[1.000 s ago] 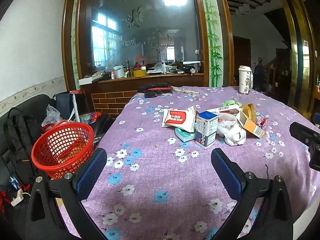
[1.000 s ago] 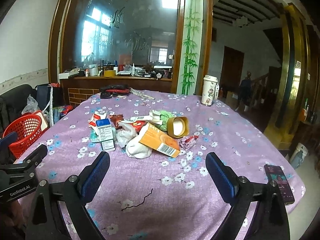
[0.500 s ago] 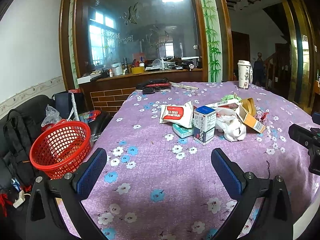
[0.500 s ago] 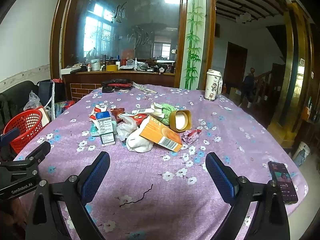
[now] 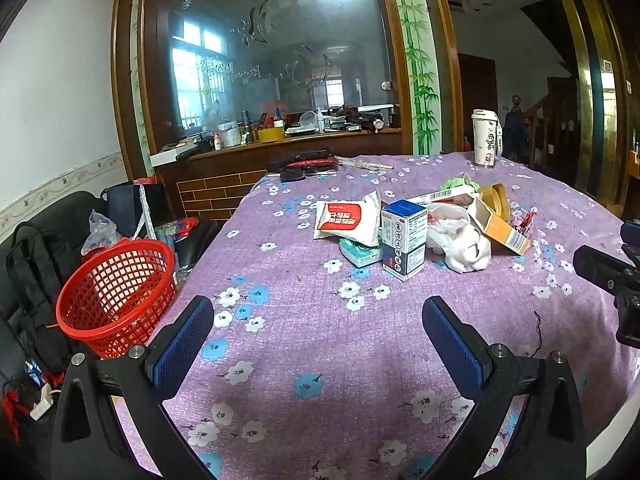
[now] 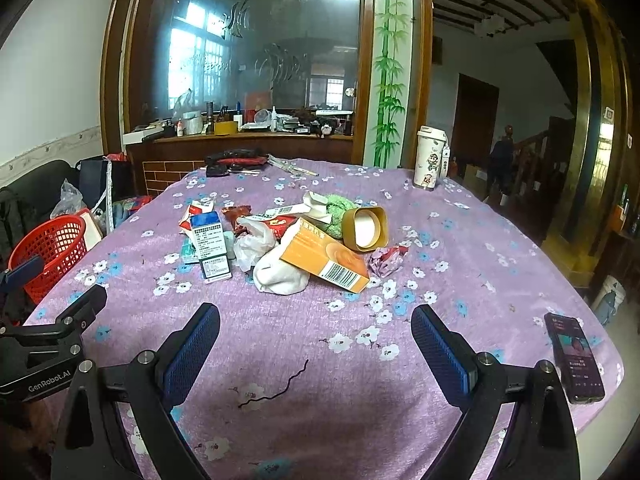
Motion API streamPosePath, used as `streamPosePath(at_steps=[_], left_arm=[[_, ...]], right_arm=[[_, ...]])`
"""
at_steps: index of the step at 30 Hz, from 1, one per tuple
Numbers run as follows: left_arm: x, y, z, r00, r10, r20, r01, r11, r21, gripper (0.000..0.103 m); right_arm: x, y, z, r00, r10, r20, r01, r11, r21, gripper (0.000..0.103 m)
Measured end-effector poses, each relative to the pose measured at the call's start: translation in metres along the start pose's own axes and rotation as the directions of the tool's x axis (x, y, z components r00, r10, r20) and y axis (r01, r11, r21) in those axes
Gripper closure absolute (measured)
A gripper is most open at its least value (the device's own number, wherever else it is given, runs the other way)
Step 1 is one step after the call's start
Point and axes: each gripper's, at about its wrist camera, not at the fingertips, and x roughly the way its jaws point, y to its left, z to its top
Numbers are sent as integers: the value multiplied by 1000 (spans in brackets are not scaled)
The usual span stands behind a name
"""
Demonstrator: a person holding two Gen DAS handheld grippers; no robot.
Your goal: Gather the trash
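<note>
Both claws hang over the near edge of the table (image 6: pixel 500 240), which wears a purple flowered cloth. The left gripper (image 5: pixel 318 330) has its jaws spread wide with nothing between them, and the right gripper (image 6: pixel 316 332) is the same. The trash pile (image 6: pixel 288 240) lies around the table's middle, well ahead of both claws and touching neither: a blue-and-white box (image 5: pixel 404 240) stands upright, with an orange carton (image 6: pixel 324 260) and a white wad (image 6: pixel 280 274) just beside it. A red basket (image 5: pixel 116 290) sits off the table's left edge. A phone (image 6: pixel 574 358) rests by the near right corner.
</note>
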Motion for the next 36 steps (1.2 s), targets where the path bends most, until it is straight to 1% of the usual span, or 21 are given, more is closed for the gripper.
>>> streamPosePath(at_steps=[19, 23, 24, 25, 27, 28, 29, 31, 33, 34, 35, 36], left_arm=[[6, -4, -4, 1000, -5, -19, 5, 1000, 8, 0], [11, -4, -3, 999, -18, -37, 18, 1000, 11, 0], [13, -3, -2, 998, -26, -49, 26, 1000, 10, 0], [16, -2, 0, 997, -38, -62, 38, 999, 7, 0], [25, 2, 5, 992, -74, -100, 74, 997, -3, 0], [28, 3, 8, 989, -88, -116, 87, 996, -9, 0], [34, 4, 10, 984, -110, -142, 109, 994, -17, 0], [48, 8, 15, 965, -160, -206, 154, 987, -42, 0], [60, 11, 19, 948, -198, -248, 184, 980, -80, 0], [63, 11, 20, 943, -213, -257, 196, 977, -89, 2], [65, 10, 22, 939, -221, -263, 205, 975, -89, 4], [67, 8, 24, 936, -230, -268, 215, 973, -82, 10]], right_arm=[[10, -2, -5, 1000, 9, -26, -9, 1000, -1, 5], [11, -5, -5, 999, 32, -26, -32, 999, -16, 5], [12, -6, -4, 999, 43, -28, -44, 999, -24, 5], [14, -9, -2, 996, 75, -38, -77, 996, -38, 5], [19, -14, 2, 990, 128, -60, -132, 989, -62, 11], [21, -15, 3, 987, 142, -70, -147, 987, -70, 13], [26, -18, 6, 979, 177, -98, -186, 978, -90, 13], [35, -22, 9, 962, 237, -135, -252, 962, -107, 19], [45, -27, 13, 943, 287, -170, -309, 944, -119, 21], [49, -27, 16, 932, 310, -186, -337, 933, -131, 21], [53, -28, 18, 926, 324, -196, -354, 924, -146, 24], [58, -28, 21, 920, 333, -208, -369, 915, -166, 25]])
